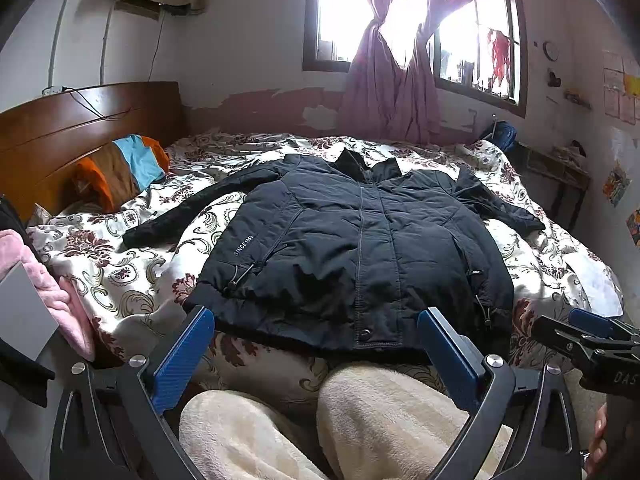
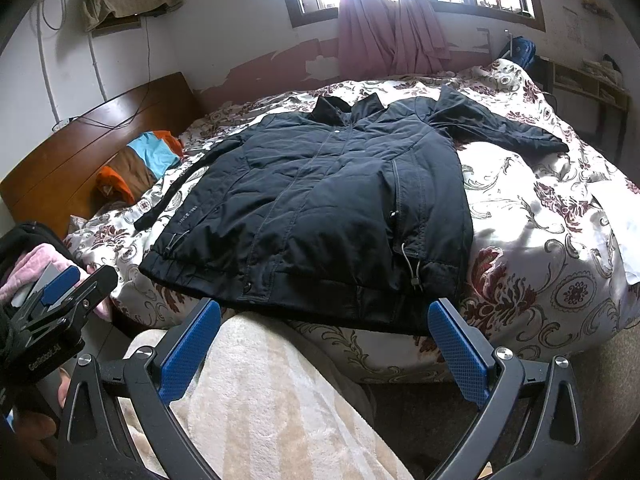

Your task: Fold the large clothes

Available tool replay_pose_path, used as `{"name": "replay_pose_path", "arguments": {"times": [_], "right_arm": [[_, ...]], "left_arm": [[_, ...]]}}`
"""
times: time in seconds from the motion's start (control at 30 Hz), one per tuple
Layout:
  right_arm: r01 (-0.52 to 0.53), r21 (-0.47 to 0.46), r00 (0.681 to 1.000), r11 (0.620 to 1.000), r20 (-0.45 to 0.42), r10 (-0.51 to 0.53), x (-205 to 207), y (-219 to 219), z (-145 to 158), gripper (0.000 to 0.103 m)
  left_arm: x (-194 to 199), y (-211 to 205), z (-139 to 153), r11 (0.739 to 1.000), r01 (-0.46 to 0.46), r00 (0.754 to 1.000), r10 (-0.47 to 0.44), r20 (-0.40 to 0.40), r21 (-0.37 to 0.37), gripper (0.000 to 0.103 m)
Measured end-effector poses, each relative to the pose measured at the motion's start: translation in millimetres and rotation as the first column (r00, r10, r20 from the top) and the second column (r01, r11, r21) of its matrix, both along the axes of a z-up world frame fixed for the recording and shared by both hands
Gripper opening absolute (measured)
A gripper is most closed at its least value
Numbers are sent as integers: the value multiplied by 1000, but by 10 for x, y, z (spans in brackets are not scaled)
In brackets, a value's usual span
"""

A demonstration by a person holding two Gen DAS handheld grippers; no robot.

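The jacket (image 1: 352, 248) lies flat, front up, zipped, on the bed (image 1: 132, 276), collar toward the window (image 1: 404, 12), hem at the near edge just beyond the person's knees. Both sleeves are spread out: one runs toward the headboard (image 1: 80, 128), the other toward the far side. Looks padded & quilted, so prob. soft and bulky w/ some weight, puffy enough to spring back after a fold; the shell looks smooth, so likely a bit slippery in a thin pinch. Best holds, I'd say: cuffs or sleeve ends first to bring sleeves across the chest, then the ribbed hem corners, where the fabric is thicker & bites better; avoid the drawcord toggles near the hem. Left tongs (image 1: 316, 344) are spread wide, released, holding nothing, hovering short of the hem w/ the blue pads apart; can't tell for sure whether the tips graze the hem, but prob. not. Right tongs (image 2: 324, 336) likewise gape wide, empty, just short of the hem on its side. Folding not yet begun, by the look of it.
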State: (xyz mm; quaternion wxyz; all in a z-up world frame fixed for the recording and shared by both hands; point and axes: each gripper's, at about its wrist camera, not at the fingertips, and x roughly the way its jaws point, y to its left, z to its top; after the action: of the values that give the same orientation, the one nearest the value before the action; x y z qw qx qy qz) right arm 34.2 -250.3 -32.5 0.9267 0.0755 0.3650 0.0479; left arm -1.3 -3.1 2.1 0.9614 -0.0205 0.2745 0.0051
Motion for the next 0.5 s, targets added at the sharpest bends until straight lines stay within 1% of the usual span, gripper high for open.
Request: {"name": "replay_pose_path", "arguments": {"times": [0.5], "right_arm": [[0,1,1000,1000,-3,0,14,-3,-11,102]], "left_arm": [[-1,0,-1,1000,1,1000,-1,1,0,102]]}}
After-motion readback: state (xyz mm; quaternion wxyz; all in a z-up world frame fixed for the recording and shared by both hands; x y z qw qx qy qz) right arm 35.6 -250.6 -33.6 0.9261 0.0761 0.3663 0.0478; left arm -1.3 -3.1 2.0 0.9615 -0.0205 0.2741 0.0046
